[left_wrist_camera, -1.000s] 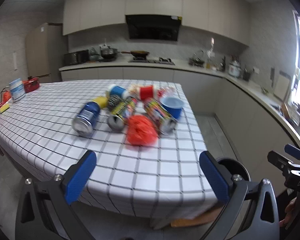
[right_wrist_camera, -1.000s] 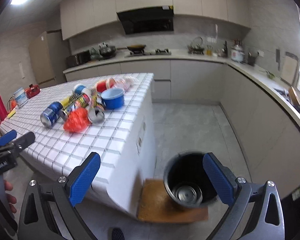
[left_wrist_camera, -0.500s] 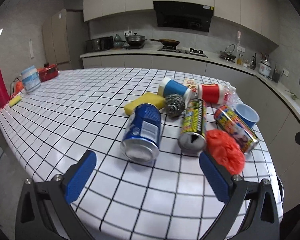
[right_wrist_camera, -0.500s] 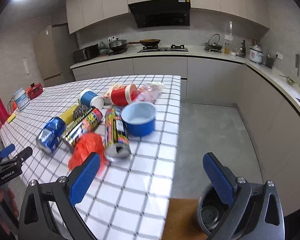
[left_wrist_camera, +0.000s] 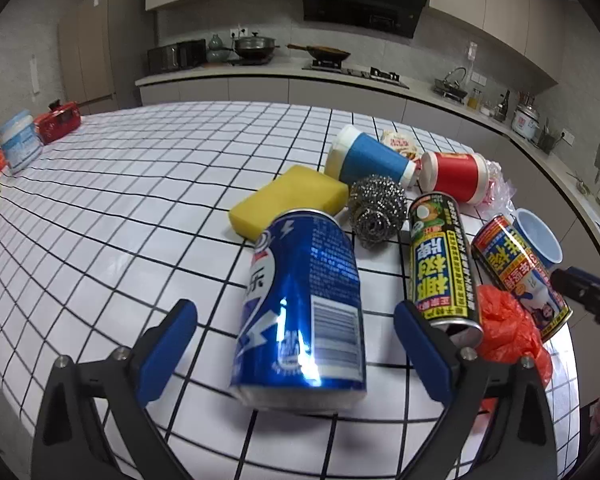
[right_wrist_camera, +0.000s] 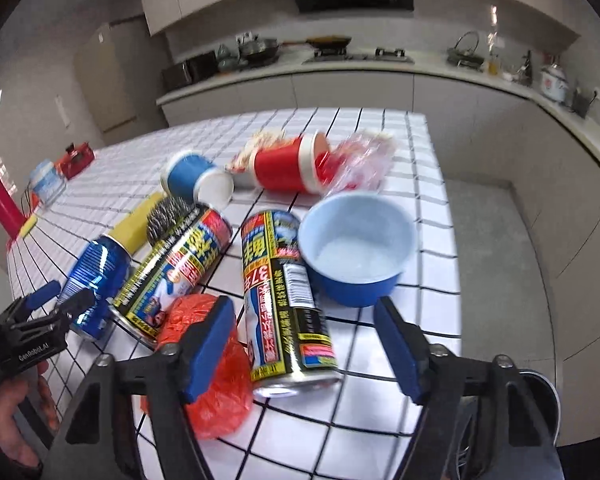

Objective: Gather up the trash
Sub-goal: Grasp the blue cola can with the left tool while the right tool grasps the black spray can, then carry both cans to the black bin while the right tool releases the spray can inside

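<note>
blue can lying on bench, between spread fingers of left gripper | right gripper open astride yellow-black can | risk: round cans roll off when nudged; contact possibly absent, view blurred

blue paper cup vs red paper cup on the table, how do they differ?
The blue paper cup has a blue sleeve; the red paper cup has a red one. In the left wrist view, the blue cup lies left of the red cup and nearer the steel scourer; the red cup lies against crinkled clear plastic. Both lie tipped on their sides, with white rims.
</note>
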Available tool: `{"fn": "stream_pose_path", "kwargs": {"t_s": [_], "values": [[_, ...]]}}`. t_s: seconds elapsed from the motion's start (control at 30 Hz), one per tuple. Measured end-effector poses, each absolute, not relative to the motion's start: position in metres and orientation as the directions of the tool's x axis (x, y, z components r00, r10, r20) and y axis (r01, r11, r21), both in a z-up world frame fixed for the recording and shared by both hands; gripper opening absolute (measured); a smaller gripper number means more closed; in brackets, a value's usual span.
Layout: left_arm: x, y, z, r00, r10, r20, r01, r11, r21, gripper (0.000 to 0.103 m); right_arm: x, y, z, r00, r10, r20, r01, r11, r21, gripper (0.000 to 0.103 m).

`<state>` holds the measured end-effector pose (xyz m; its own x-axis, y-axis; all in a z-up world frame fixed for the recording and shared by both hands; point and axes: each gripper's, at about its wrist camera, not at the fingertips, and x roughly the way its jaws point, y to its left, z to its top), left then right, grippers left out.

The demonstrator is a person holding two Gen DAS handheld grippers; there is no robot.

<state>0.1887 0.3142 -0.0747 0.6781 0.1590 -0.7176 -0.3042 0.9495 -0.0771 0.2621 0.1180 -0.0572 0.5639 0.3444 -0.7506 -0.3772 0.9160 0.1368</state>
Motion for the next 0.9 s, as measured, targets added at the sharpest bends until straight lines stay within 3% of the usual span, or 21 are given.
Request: {"fn": "stream_pose_path", "kwargs": {"t_s": [0.1,0.23,0.3,0.47,0.8,0.9], "values": [[0.199,0.320,-0.082,0.658,0.125,-0.743,-0.286,0.954,-0.093,0.085,0.274,0.124,-0.072,0.521,0.355,-0.776,-0.371,0.913,0.169,0.063],[0.207,0.326,-0.090,0.637,0.084,-0.767,-0.271,0.955,-0.121,0.080,0.281,0.132,-0.083,0.495,0.356,-0.793,-0.368,0.912,0.179,0.063],[0.208,0.329,-0.095,0.626,0.051,-0.778,-0.263,0.953,-0.149,0.069,0.282,0.138,-0.087,0.485,0.359,-0.797,-0.368,0.911,0.186,0.061],[0.195,0.330,-0.089,0.659,0.039,-0.751,-0.252,0.952,-0.173,0.069,0.281,0.144,-0.091,0.462,0.408,-0.788,-0.389,0.891,0.233,0.056],[0.169,0.329,-0.061,0.718,0.060,-0.694,-0.236,0.958,-0.162,0.069,0.259,0.150,-0.068,0.505,0.453,-0.734,-0.429,0.870,0.241,0.055],[0.168,0.330,-0.060,0.714,0.055,-0.698,-0.232,0.959,-0.162,0.069,0.252,0.156,-0.070,0.472,0.445,-0.761,-0.450,0.864,0.226,0.055]]}}
